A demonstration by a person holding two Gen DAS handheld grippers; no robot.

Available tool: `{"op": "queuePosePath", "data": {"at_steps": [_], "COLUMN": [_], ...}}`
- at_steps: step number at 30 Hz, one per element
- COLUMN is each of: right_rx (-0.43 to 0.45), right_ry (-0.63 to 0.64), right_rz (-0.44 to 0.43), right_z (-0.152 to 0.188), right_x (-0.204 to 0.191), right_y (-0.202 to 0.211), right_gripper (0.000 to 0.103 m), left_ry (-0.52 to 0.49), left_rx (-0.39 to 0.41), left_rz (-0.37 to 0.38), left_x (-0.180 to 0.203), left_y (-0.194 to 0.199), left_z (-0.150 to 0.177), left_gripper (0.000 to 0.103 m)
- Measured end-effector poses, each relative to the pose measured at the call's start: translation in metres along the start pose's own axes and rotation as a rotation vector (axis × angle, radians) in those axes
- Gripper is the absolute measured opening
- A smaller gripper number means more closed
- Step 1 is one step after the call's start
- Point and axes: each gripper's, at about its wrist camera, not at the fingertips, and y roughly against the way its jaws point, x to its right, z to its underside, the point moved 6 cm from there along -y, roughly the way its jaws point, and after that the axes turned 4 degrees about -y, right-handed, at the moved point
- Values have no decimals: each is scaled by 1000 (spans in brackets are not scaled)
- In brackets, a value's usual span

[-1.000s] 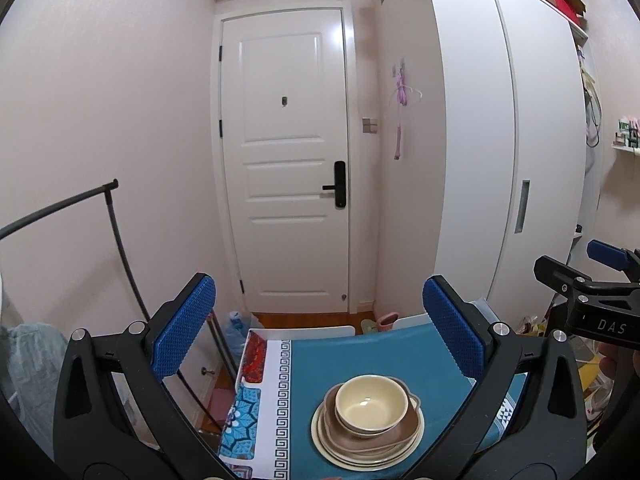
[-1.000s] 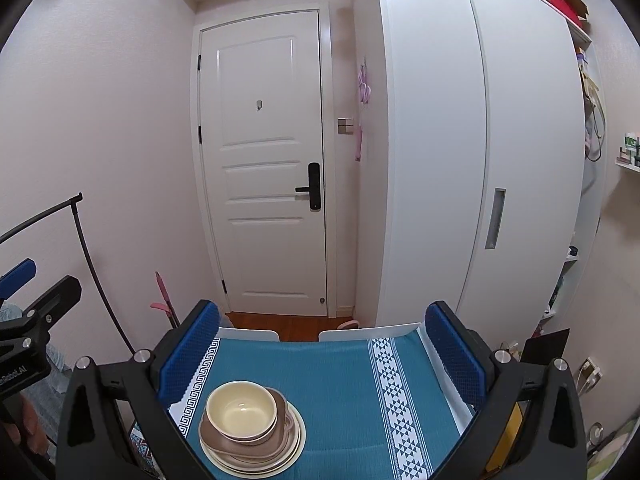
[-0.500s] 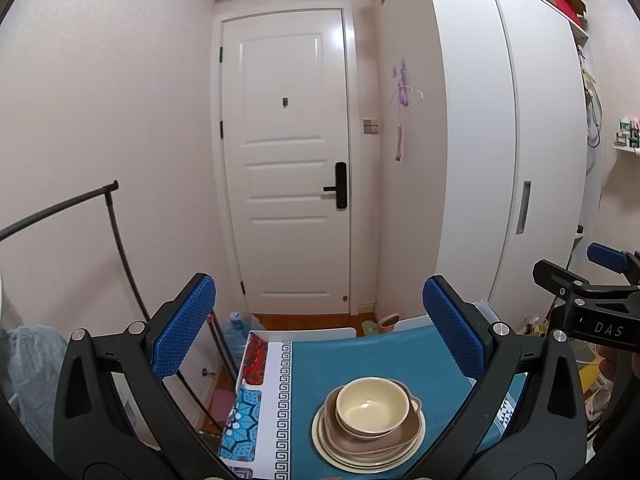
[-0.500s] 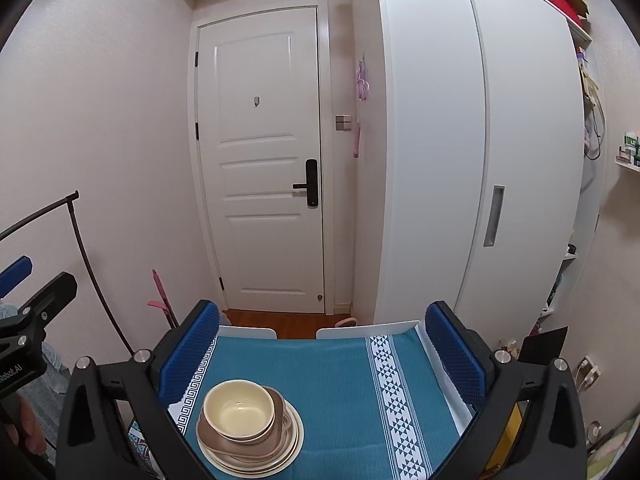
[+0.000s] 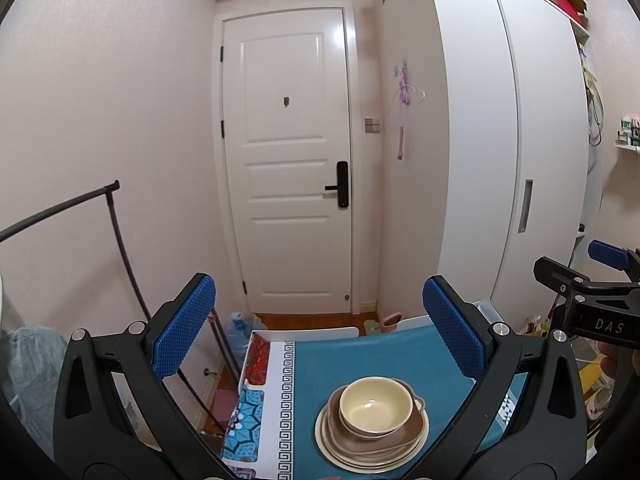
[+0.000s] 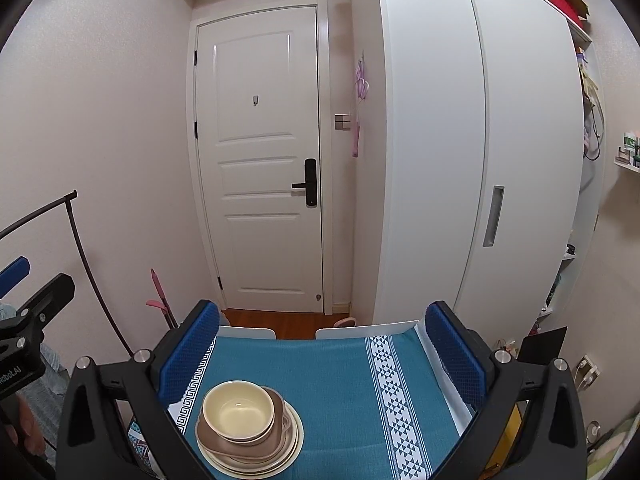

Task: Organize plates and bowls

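A white door (image 5: 294,160) with a black handle (image 5: 340,190) stands shut ahead. A white wardrobe (image 6: 460,140) is just right of it. A black rack (image 5: 116,232) leans by the left wall. The near table wears a teal cloth (image 6: 332,372).

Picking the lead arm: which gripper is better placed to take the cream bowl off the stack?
Left, probably. The cream ceramic bowl sits centred between the open left gripper; for the open right gripper it lies off toward its left finger.
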Motion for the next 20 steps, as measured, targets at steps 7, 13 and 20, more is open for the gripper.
{"op": "queuePosePath", "data": {"at_steps": [7, 13, 20], "right_rx": [-3, -6, -17], "right_ry": [1, 0, 1], "right_rz": [1, 3, 3], "right_z": [1, 1, 1], "right_x": [-3, -4, -4], "right_y": [0, -2, -9], "right_gripper": [103, 103, 103], "left_ry": [-5, -6, 5], "left_rx": [14, 18, 10], "left_rz": [-7, -25, -20], "left_x": [-3, -7, -14], "left_y": [-2, -7, -20], "left_z": [-2, -2, -2], "left_gripper": [103, 103, 103]}}
